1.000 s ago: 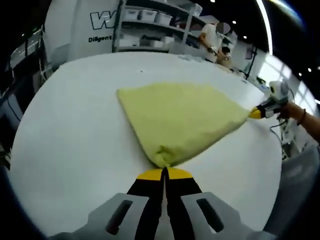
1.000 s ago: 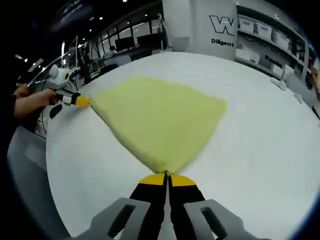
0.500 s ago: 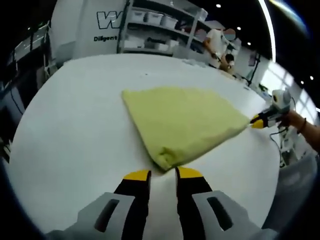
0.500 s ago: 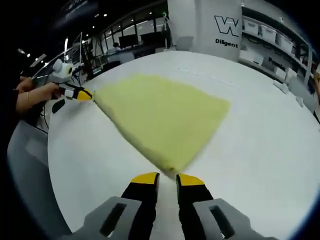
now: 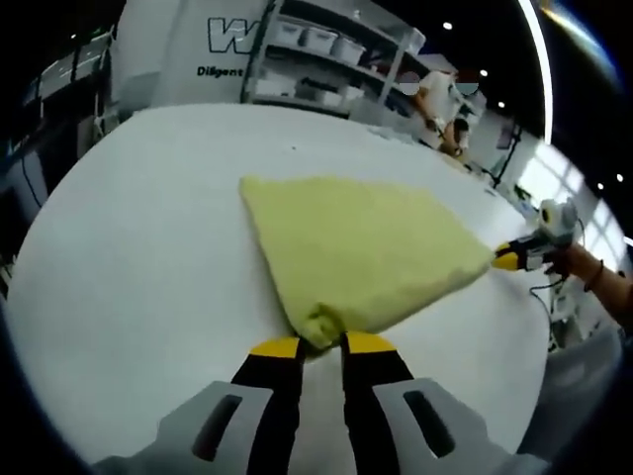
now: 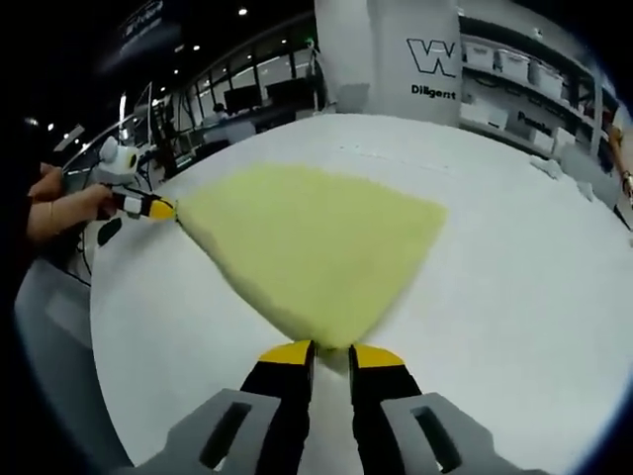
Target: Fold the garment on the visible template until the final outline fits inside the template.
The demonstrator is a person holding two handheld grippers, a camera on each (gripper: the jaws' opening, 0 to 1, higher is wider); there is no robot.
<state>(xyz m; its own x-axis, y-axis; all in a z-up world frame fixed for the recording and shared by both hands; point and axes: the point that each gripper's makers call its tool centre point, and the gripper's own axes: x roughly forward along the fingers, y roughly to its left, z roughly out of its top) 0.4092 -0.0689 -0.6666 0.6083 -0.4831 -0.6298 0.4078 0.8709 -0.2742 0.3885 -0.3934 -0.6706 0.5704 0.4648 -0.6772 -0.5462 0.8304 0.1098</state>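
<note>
Yellow garment [image 5: 361, 252] looks soft and floppy, so pinch it by the corners; left gripper [image 5: 321, 345] and right gripper [image 6: 331, 353] fingers both spread at their corners on the bench [image 5: 138, 257].

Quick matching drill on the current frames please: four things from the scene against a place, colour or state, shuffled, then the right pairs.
1. garment
2. left claw
3. table
4. shelves

a. white, bare around the cloth
b. behind the table, holding bins
c. yellow-green, folded flat
d. jaws parted at a cloth corner

Pairs: 1-c, 2-d, 3-a, 4-b
</note>
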